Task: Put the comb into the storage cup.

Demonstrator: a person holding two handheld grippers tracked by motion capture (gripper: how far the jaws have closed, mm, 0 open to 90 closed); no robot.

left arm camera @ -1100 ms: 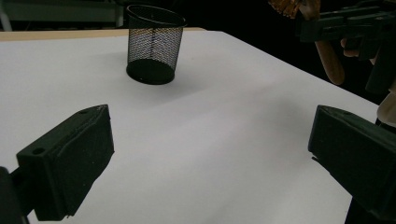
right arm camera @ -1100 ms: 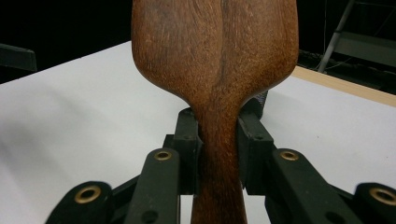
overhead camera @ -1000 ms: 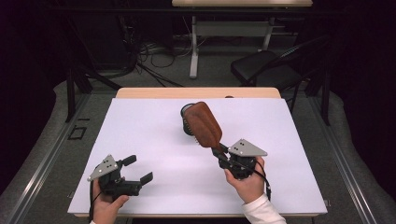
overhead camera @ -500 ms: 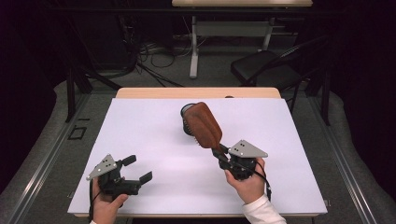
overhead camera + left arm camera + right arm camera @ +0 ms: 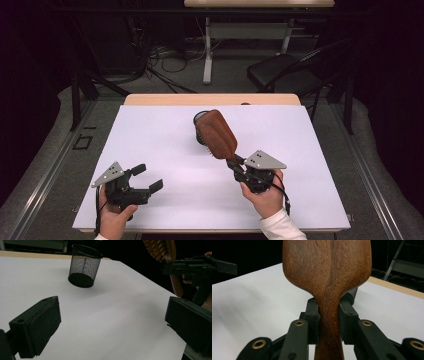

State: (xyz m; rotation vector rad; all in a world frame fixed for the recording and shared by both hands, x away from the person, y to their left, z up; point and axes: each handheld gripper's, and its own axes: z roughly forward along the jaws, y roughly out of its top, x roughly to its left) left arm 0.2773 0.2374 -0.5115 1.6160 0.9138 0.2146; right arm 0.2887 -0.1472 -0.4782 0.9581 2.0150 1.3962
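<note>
Since the wooden hairbrush (image 5: 218,133) is stiff and top-heavy, I'd keep my right gripper (image 5: 235,163) clamped on its narrow handle near the mesh cup (image 5: 85,265); left gripper (image 5: 148,177) gapes, nothing in it.

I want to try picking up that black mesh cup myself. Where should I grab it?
Judging by its shape, grip the mesh cup across its rim from above, one jaw inside, one outside. It stands upright, mouth open upward, and its thin wall fits between the jaws better than its round body.
</note>
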